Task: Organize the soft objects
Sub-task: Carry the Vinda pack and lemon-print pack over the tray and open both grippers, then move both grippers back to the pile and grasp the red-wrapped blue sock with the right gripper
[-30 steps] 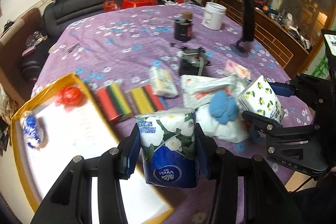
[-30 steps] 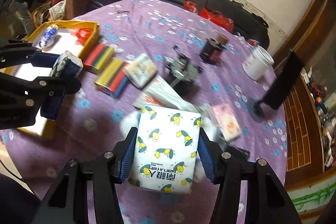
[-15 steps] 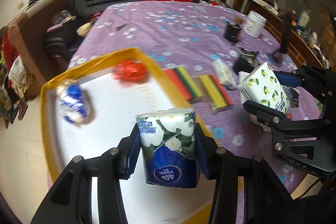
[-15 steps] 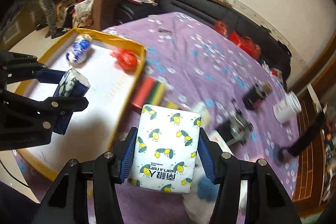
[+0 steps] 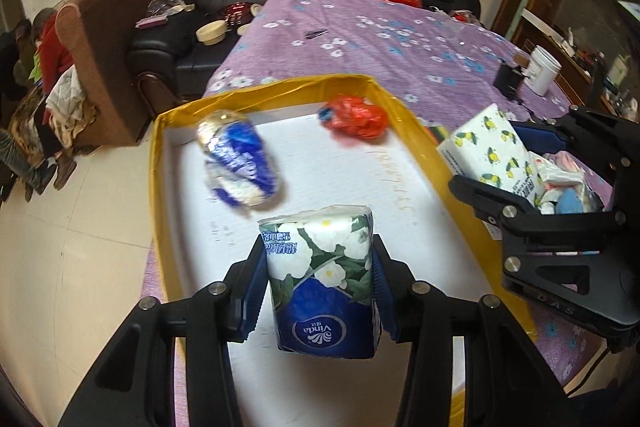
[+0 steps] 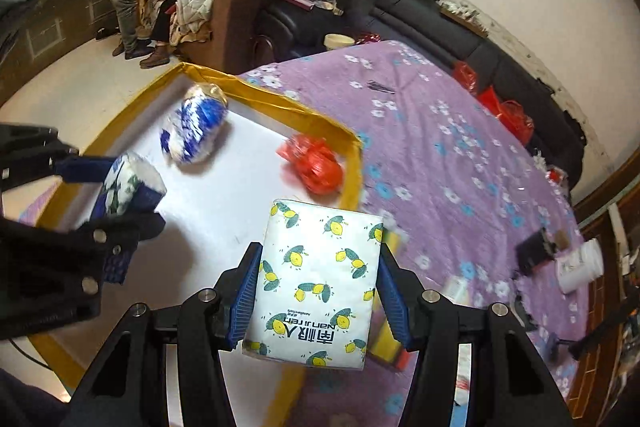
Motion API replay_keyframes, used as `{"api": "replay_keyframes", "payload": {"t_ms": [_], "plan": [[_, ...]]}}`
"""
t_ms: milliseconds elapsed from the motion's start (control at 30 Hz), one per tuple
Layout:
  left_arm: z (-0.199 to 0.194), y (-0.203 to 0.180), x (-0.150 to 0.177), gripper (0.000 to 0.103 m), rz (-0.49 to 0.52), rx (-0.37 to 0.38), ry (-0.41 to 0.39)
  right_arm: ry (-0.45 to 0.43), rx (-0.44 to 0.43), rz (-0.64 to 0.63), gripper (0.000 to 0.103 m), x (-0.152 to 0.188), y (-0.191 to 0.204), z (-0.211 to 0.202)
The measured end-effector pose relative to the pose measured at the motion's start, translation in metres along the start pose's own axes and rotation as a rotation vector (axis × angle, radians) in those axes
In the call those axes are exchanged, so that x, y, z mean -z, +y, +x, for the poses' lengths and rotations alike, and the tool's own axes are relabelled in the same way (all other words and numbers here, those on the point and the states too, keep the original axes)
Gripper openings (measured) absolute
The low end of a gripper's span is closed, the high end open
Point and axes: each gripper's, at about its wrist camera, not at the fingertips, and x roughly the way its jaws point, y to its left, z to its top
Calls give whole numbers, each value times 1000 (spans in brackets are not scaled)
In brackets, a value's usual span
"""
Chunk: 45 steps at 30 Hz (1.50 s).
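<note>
Both packs have travelled from the cluttered purple tabletop (image 5: 400, 39) to above the yellow-rimmed tray (image 5: 158, 163). Left hand-held gripper (image 5: 320, 291) clamped on the blue floral tissue pack (image 5: 320, 267), right hand-held gripper (image 6: 316, 291) clamped on the lemon-print tissue pack (image 6: 320, 279). Drop-off looks next; blue-white bundle (image 5: 240, 163) and red bag (image 5: 354, 117) already lie inside.

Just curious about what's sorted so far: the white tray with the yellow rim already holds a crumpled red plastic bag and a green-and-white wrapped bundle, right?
Not quite: the wrapped bundle is blue and white, not green. It lies in the yellow-rimmed white tray with the crumpled red plastic bag, as the left wrist view shows.
</note>
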Motion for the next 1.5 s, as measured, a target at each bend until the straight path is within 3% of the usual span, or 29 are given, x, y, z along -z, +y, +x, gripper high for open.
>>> {"api": "replay_keyframes", "payload": {"t_ms": [233,633,833,1067,1500], "plan": [[8,17,0,47,-36,-20,13,38,-134,117,60,-25,-8,32],[41,33,-13,47,-83,-65,55,114,-240,219,60,-49,-4,77],[49,37,-14,49,-94,-74,62,116,-253,214,61,-54,-3,87],[48,39,-15,58,-109,-69,55,95,-291,214,69,-54,-7,82],[26,20,-16,59,-111,-52,33,58,-314,342,69,-27,-42,48]]}}
